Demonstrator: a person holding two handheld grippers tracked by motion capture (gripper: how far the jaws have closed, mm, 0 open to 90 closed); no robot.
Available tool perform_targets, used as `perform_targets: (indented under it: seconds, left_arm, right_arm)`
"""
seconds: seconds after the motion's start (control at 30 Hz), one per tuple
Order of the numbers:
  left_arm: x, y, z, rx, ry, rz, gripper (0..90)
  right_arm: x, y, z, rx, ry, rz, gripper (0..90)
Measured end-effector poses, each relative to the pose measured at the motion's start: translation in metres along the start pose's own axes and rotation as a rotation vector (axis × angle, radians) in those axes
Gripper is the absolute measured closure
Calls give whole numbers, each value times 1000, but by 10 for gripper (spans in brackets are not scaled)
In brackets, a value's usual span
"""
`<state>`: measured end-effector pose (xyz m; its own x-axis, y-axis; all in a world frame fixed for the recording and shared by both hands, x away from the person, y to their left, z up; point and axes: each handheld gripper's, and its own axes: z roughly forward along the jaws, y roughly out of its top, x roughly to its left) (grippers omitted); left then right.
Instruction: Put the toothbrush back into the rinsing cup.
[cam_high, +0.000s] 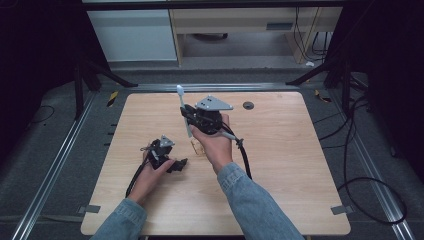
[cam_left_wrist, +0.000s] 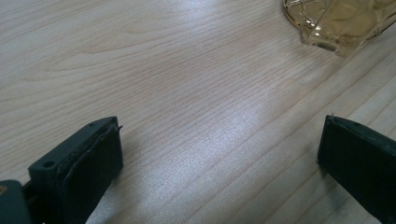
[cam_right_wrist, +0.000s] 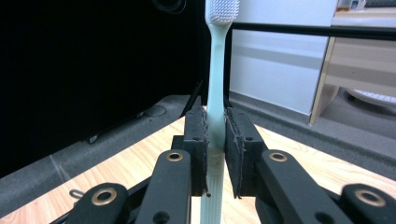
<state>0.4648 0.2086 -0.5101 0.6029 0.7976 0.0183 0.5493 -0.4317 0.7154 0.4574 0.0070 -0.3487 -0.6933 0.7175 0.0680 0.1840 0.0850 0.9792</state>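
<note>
Above the table's middle: the right gripper (cam_high: 186, 113) is held up off the wooden table (cam_high: 280, 165), jaws pressed onto a toothbrush (cam_high: 183, 107).
Toothbrush: pale mint handle, white bristle head (cam_right_wrist: 223, 10) at the top; it stands roughly upright between the pads (cam_right_wrist: 236, 149) in the right gripper view, its lower handle passing down below them.
Right hand (cam_high: 216, 145): wraps the gripper body from below; denim sleeve behind it.
Left gripper (cam_high: 181, 162): low at the table's left, close to the wood, jaws spread wide with bare table between them.
Amber glass vessel (cam_left_wrist: 338, 23): cut-pattern, on the table beyond the left gripper; in the high view it is probably the small pale object (cam_high: 197, 147) beside the right hand.
</note>
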Motion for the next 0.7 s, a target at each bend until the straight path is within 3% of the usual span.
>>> perform_targets:
  seconds: [0.2, 0.7]
  left_arm:
    - [0, 0, 0, 0, 0, -1, 0]
    - [1, 0, 0, 7, -2, 9, 0]
  right_arm:
    - [0, -2, -1, -34, -11, -18, 792]
    - [-3, -16, 0, -46, -29, -20, 792]
